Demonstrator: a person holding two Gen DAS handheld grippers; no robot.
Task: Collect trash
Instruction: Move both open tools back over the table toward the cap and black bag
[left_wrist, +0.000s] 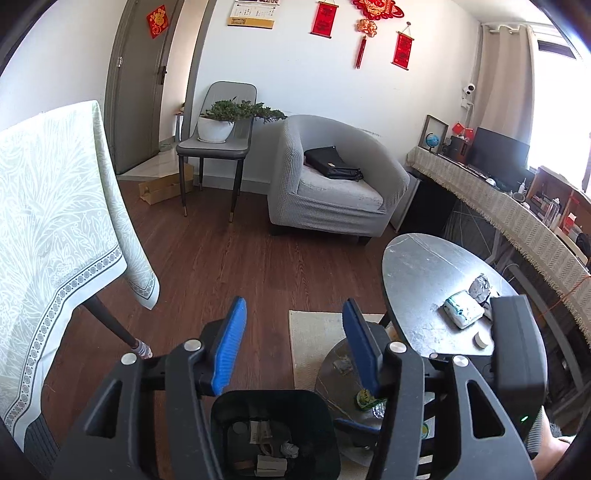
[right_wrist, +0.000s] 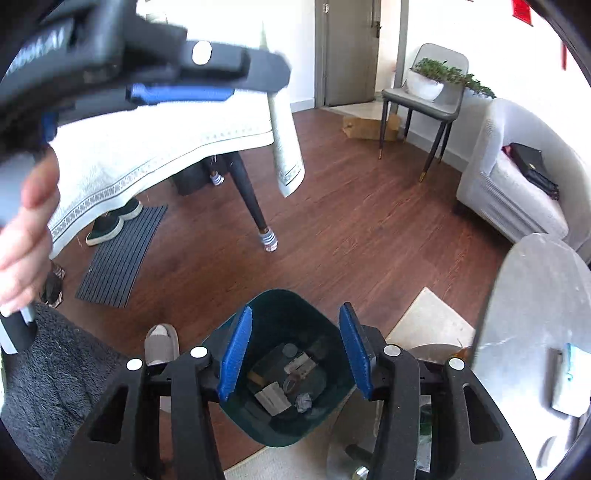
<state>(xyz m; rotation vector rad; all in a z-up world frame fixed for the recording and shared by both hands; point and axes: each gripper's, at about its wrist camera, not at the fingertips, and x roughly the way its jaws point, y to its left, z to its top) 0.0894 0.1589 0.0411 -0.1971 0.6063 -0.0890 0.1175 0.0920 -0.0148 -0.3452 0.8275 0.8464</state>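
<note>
Left gripper: your left gripper (left_wrist: 293, 345) hangs over the floor with its blue pads apart and nothing between them; the fingers are released.
Right gripper: your right gripper (right_wrist: 295, 352) sits above the bin, pads spread, gripping nothing (the bin's contents show through the gap, well below the pads).
Bin: the dark bin (right_wrist: 236, 406) stands on the wood floor just beside the round table, its mouth facing up; the left wrist view catches it too, at the bottom edge (left_wrist: 314, 406).
Trash in bin: inside lie a crumpled paper ball (right_wrist: 303, 402), a folded grey card (right_wrist: 272, 399) and a few other scraps too small to name.
Trash on table: a white wrapped packet (left_wrist: 464, 308) with blue-green print and a crumpled silver wad (left_wrist: 479, 287) lie on the round table (left_wrist: 417, 266), touching or nearly so; a small white disc (left_wrist: 483, 339) sits near them at the table's near edge.
Lower shelf: a green-labelled wrapper (left_wrist: 364, 400) lies on the lower round tier under the table.
Your hand: your left hand (right_wrist: 26, 236) shows at the left of the right wrist view, wrapped round the other tool's handle.
Room: a grey armchair (left_wrist: 291, 173) with a black bag on its seat stands against the far wall (well apart from the bin).
</note>
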